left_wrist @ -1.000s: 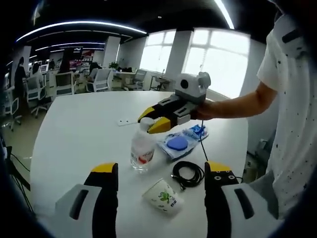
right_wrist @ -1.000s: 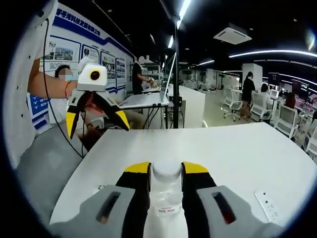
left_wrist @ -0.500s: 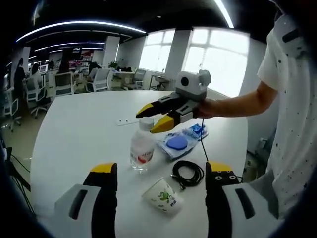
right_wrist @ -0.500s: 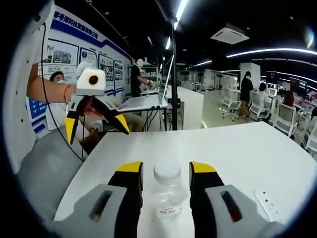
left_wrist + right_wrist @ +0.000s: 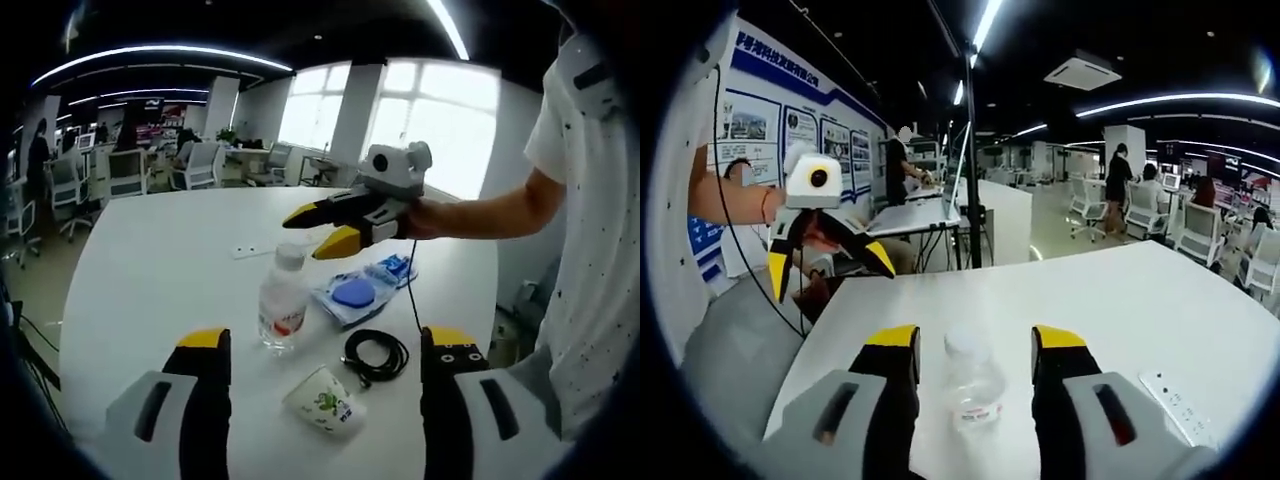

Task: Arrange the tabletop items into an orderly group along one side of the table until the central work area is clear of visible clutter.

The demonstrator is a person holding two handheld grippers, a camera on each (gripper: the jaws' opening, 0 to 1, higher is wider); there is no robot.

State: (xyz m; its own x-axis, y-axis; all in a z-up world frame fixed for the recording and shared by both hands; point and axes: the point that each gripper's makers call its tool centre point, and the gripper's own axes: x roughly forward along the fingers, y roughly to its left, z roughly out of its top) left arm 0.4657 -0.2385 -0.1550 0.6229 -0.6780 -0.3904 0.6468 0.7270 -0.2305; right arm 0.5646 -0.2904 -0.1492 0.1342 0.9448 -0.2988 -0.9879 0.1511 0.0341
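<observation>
The water bottle (image 5: pixel 281 313) stood upright near the centre of the left gripper view, on the white table (image 5: pixel 150 260), with its long axis vertical. The right gripper (image 5: pixel 327 228) hovered just above and behind its cap, jaws spread and holding nothing. In the right gripper view the bottle (image 5: pixel 973 385) stood between those spread jaws. The left gripper (image 5: pixel 320 345), also open and empty, was farther from it, beside a paper cup (image 5: pixel 322 402) lying on its side.

Open-plan office: bright windows (image 5: pixel 430 120) at one o'clock, ceiling light strips (image 5: pixel 970 60) glowing overhead, swivel chairs (image 5: pixel 125 170) (white ones) at ten, poster wall (image 5: pixel 770 120).
</observation>
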